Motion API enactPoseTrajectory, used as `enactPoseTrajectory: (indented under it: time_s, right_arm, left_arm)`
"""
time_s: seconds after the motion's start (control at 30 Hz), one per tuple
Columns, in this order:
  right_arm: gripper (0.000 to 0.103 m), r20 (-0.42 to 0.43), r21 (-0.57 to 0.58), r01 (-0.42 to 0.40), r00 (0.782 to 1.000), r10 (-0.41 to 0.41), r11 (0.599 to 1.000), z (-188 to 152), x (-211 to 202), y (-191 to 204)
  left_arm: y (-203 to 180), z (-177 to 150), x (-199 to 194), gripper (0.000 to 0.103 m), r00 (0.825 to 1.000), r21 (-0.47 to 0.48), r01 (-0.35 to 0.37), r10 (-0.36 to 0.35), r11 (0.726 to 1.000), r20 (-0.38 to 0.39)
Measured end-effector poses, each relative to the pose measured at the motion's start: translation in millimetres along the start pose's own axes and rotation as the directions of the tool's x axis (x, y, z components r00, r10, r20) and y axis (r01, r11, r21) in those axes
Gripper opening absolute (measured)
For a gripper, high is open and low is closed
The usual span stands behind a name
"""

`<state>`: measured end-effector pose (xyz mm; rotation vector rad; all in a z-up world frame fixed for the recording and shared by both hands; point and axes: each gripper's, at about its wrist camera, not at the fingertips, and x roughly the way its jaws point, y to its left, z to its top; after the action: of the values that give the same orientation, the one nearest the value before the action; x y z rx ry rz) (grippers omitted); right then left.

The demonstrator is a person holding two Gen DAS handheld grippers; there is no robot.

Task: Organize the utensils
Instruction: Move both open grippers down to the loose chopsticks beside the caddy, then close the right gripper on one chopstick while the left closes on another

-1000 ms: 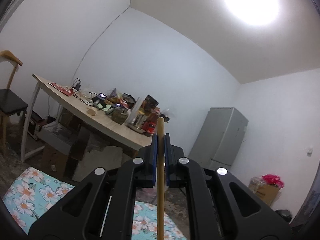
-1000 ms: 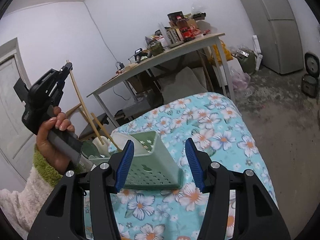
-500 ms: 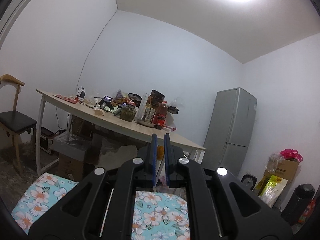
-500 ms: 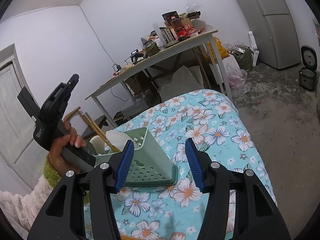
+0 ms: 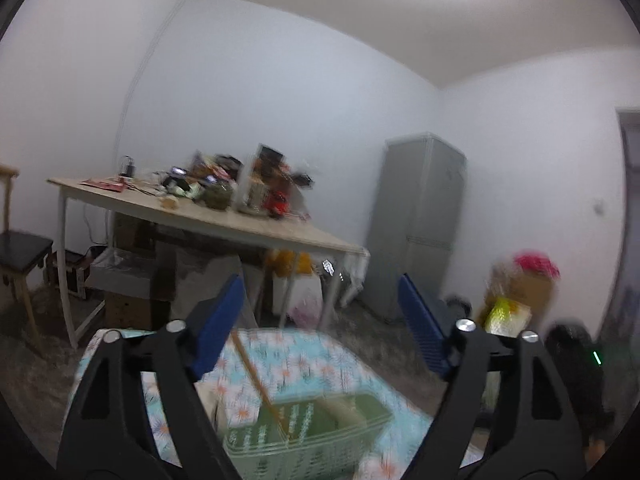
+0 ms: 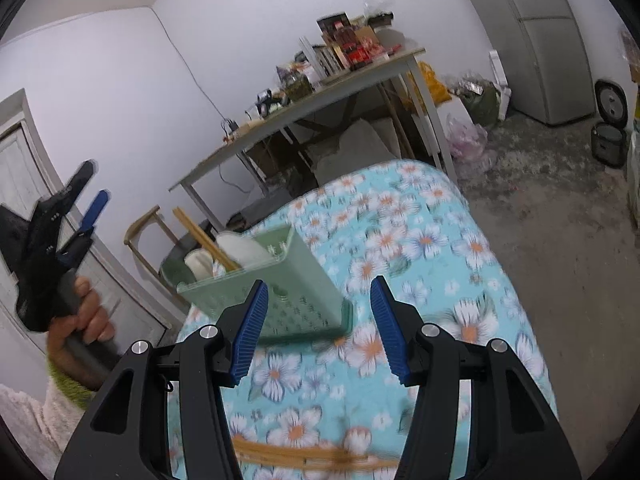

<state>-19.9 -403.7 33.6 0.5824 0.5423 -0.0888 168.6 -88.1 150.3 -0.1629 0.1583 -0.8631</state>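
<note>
A green slotted basket [image 6: 276, 292] stands on the flowered tablecloth [image 6: 420, 240]. It holds wooden chopsticks [image 6: 202, 236] and white spoons [image 6: 240, 248]. In the left wrist view one chopstick [image 5: 256, 376] leans in the basket [image 5: 304, 436], below the left gripper [image 5: 322, 326]. Its jaws are opening wide with nothing between them. A hand holds that left gripper [image 6: 88, 192] up, left of the basket. My right gripper [image 6: 320, 332] stands open in front of the basket, empty. More chopsticks [image 6: 300, 456] lie on the cloth under it.
A long table [image 6: 320, 100] piled with jars and packets stands behind. A grey fridge [image 5: 416, 224] is in the corner, a rice cooker [image 6: 608, 140] and bags on the floor, a wooden chair [image 5: 16, 252] at the left.
The left gripper let go of the chopstick, which now stands in the basket, and its jaws spread wide as it swung away. The right gripper sank slightly toward the cloth.
</note>
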Motion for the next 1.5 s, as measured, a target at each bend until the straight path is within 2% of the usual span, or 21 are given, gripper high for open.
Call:
enactPoseTrajectory:
  time_s: [0.1,0.2,0.27,0.37,0.4,0.47,0.63,0.77,0.9,1.07,1.2,1.5]
  right_arm:
    - [0.052,-0.054,0.04,-0.001,0.999,0.003,0.999,-19,1,-7]
    - [0.052,-0.118,0.082,0.006,0.993,0.003,0.997,-44,3,-12]
    - [0.052,-0.153,0.112,0.012,0.988,0.005,0.994,-60,3,-15]
    - [0.052,-0.19,0.169,0.01,0.981,0.023,0.986,-80,6,-19]
    - [0.052,-0.21,0.184,0.02,0.978,0.019,0.983,-88,8,-19]
    - [0.052,-0.234,0.209,0.032,0.972,0.018,0.977,-95,11,-19]
    - [0.045,-0.27,0.281,0.07,0.963,0.009,0.957,-112,13,-24]
    - [0.044,-0.275,0.353,0.097,0.962,0.003,0.931,-117,13,-38]
    - [0.039,-0.275,0.453,0.108,0.961,0.024,0.885,-121,19,-57]
    - [0.03,-0.266,0.518,0.127,0.964,0.018,0.846,-126,29,-74]
    - [0.02,-0.261,0.53,0.136,0.965,0.008,0.837,-125,34,-78]
    - [0.017,-0.255,0.522,0.124,0.967,0.015,0.844,-123,37,-77]
  left_arm:
    - [0,-21,-24,0.08,0.993,0.066,0.032,-0.024,0.997,-0.119]
    - [5,-51,-43,0.08,0.969,0.113,0.039,-0.01,0.993,-0.249]
    - [12,-70,-50,0.08,0.951,0.11,0.027,0.008,0.994,-0.309]
    - [24,-98,-54,0.08,0.911,0.054,0.039,-0.013,0.998,-0.411]
    - [25,-105,-51,0.08,0.901,0.053,0.045,-0.018,0.998,-0.433]
    - [22,-123,-45,0.078,0.868,0.076,0.074,-0.027,0.994,-0.495]
    - [12,-157,-40,0.061,0.79,0.073,0.175,-0.096,0.982,-0.605]
    - [8,-179,-35,0.044,0.737,0.059,0.213,-0.121,0.975,-0.665]
    - [1,-199,-26,0.032,0.688,0.061,0.235,-0.122,0.97,-0.715]
    - [2,-216,-17,0.017,0.652,0.065,0.226,-0.101,0.972,-0.751]
    - [1,-224,-11,0.015,0.628,0.079,0.225,-0.083,0.971,-0.774]
    - [-8,-230,-2,0.014,0.605,0.108,0.247,-0.066,0.963,-0.794]
